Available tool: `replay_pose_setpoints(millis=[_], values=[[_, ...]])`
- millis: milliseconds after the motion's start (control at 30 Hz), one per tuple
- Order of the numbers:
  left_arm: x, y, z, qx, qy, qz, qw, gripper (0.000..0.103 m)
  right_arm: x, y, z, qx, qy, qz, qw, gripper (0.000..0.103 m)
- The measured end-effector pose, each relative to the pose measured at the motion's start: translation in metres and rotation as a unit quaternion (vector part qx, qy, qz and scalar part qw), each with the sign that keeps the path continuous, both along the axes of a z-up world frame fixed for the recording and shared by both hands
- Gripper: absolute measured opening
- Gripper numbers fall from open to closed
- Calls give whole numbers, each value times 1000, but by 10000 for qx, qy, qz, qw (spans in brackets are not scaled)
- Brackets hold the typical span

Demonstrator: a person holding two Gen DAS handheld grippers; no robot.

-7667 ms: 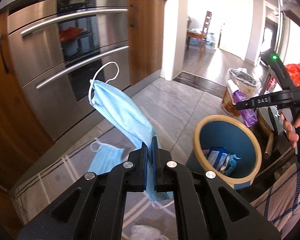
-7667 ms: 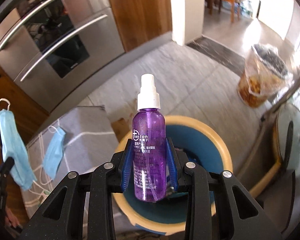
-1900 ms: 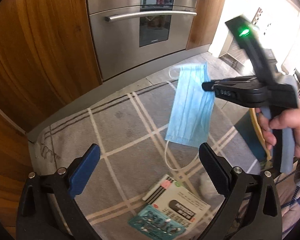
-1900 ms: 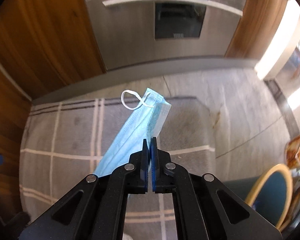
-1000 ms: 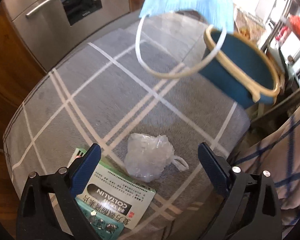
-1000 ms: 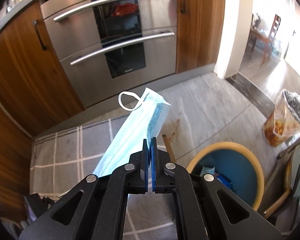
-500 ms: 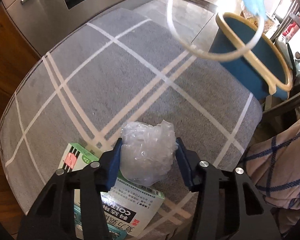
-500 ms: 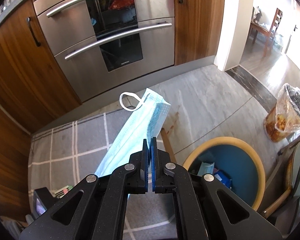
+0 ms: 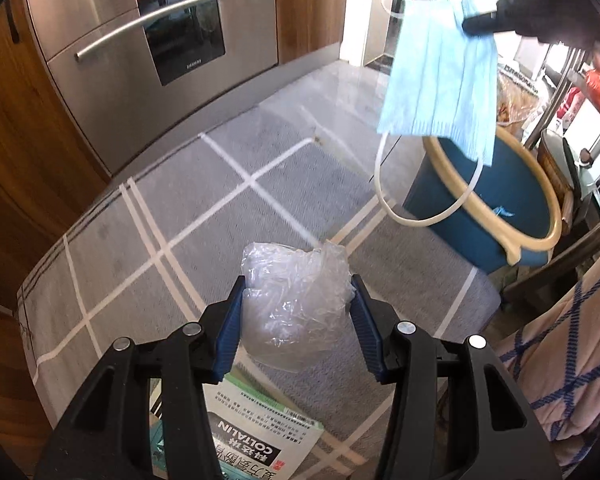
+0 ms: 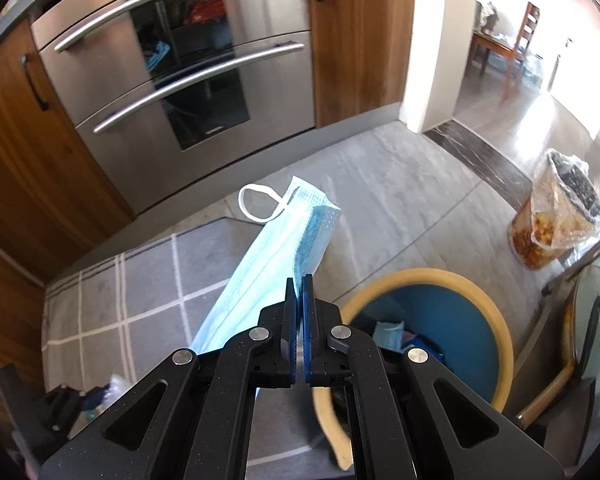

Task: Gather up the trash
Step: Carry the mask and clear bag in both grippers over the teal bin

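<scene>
left jaws [image 9: 298, 316] half closed on crumpled plastic bag [image 9: 296, 300], light, soft, slippery, gripped mid-bulk over rug | right jaws [image 10: 299, 316] fully closed on limp mask [image 10: 276, 256] edge, near bin [image 10: 496, 328]

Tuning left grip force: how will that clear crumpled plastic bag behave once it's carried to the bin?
Probably very light and squashy: the clear plastic bag is wrinkled film bulging between the left gripper pads. Likely slippery, since the film looks glossy. It may sag or spring back, as its bottom hangs below the pads.
</scene>
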State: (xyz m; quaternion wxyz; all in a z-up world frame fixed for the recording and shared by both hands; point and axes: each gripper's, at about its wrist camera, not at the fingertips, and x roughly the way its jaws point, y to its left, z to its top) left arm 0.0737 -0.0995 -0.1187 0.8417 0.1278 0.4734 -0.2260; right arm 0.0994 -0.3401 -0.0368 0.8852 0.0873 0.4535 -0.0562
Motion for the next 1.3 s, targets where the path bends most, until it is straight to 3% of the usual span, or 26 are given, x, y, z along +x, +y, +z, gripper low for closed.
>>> replay_pose_setpoints(millis=[233, 500, 967, 1133, 1300], values=[[3, -22, 25, -504, -88, -65, 9987, 50, -5, -23, -6, -106, 158, -244, 9995, 3], [7, -76, 45, -867, -233, -638, 9939, 50, -24, -48, -6, -366, 227, -506, 9978, 3], [-13, -141, 38, -648, -535, -1400, 9866, 50, -56, -128, -14, -307, 257, -1506, 9878, 3], [-24, -166, 39, -645, -682, -1799, 9792, 50, -66, -157, -16, -316, 227, -1967, 9797, 3], [-32, -196, 36, -712, -796, -2205, 9695, 50, -70, -173, -23, -652, 373, -2283, 9707, 3]])
